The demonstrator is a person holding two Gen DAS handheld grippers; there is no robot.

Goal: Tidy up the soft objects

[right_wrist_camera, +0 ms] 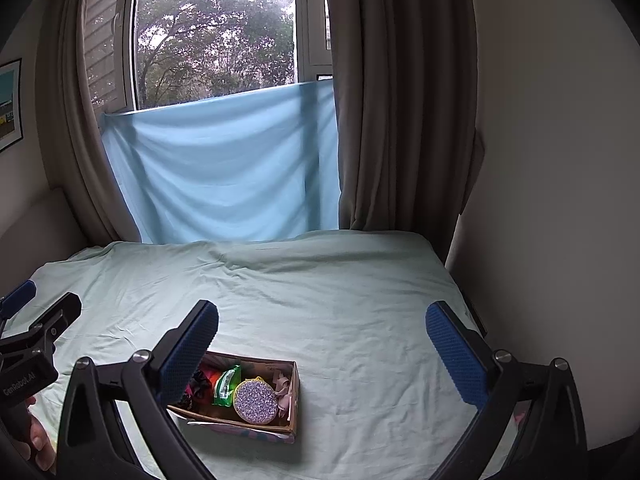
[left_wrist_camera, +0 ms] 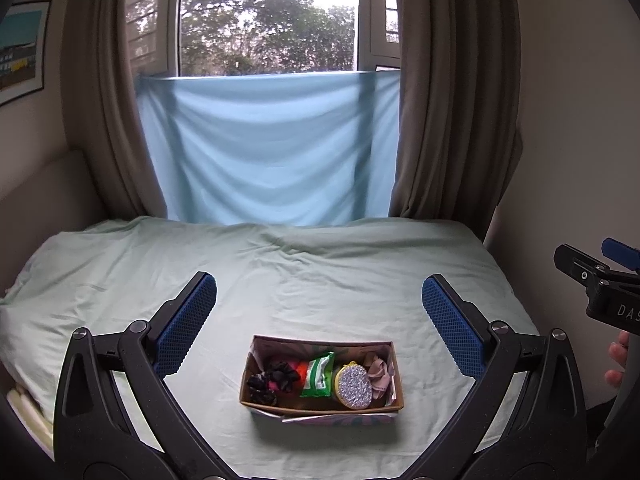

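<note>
A small cardboard box (left_wrist_camera: pixel 394 376) (right_wrist_camera: pixel 296 396) sits on the pale green bed sheet (left_wrist_camera: pixel 320 276) (right_wrist_camera: pixel 340 292). Inside lie dark scrunchies (left_wrist_camera: pixel 276 378) (right_wrist_camera: pixel 198 384), a green packet (left_wrist_camera: pixel 318 374) (right_wrist_camera: pixel 227 386), a round glittery silver pouch (left_wrist_camera: pixel 354 386) (right_wrist_camera: pixel 256 402) and a pink cloth item (left_wrist_camera: pixel 380 372) (right_wrist_camera: pixel 282 390). My left gripper (left_wrist_camera: pixel 319 304) hovers open above and behind the box, empty. My right gripper (right_wrist_camera: pixel 322 340) is open and empty too, with the box under its left finger. Each view shows the other gripper at its edge.
A light blue cloth (left_wrist_camera: pixel 268 148) hangs under the window (left_wrist_camera: pixel 268 16) between brown curtains (left_wrist_camera: pixel 452 92). A wall (right_wrist_camera: pixel 560 200) borders the bed's right side. A framed picture (left_wrist_camera: pixel 22 52) hangs at left. A person's fingers (left_wrist_camera: pixel 618 360) hold the right gripper's handle.
</note>
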